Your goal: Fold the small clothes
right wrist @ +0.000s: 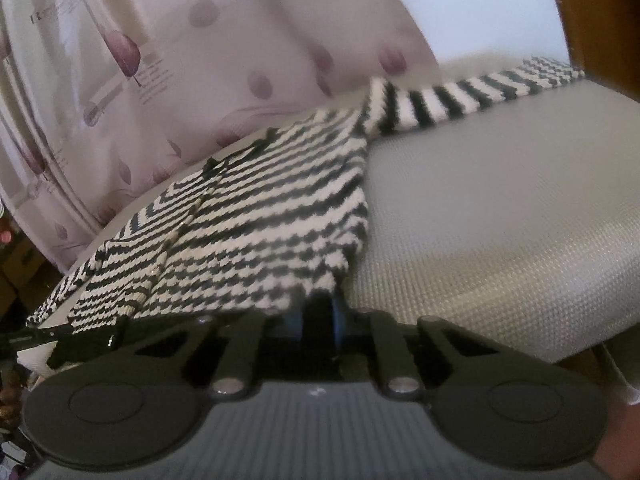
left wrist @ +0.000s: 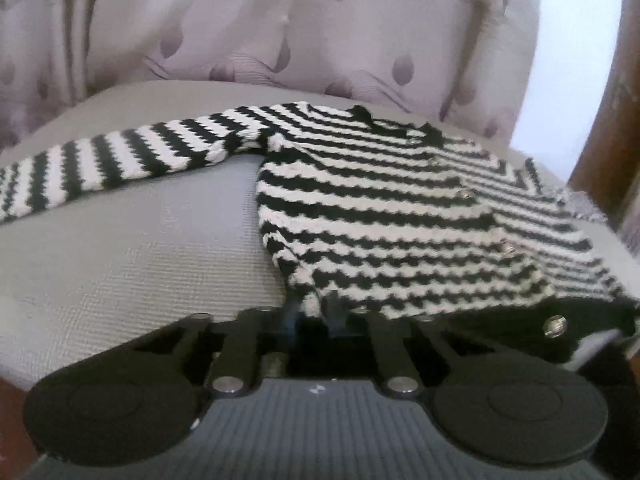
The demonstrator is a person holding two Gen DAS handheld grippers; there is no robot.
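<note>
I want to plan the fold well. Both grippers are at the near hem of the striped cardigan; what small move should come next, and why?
Probably lift the hem and carry it toward the collar. The left gripper and right gripper each look closed on a hem corner of the striped cardigan, which lies flat on the grey cushion, sleeves spread out.

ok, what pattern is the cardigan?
Black-and-white zigzag stripes on the cardigan, with small metallic buttons down the front. Clearest in the left wrist view.

Left of the striped cardigan (left wrist: 380,216), below its outstretched sleeve (left wrist: 100,168), bare grey cushion (left wrist: 140,248) lies open. Beyond the cardigan, a patterned curtain (left wrist: 240,32) closes off the back edge.
</note>
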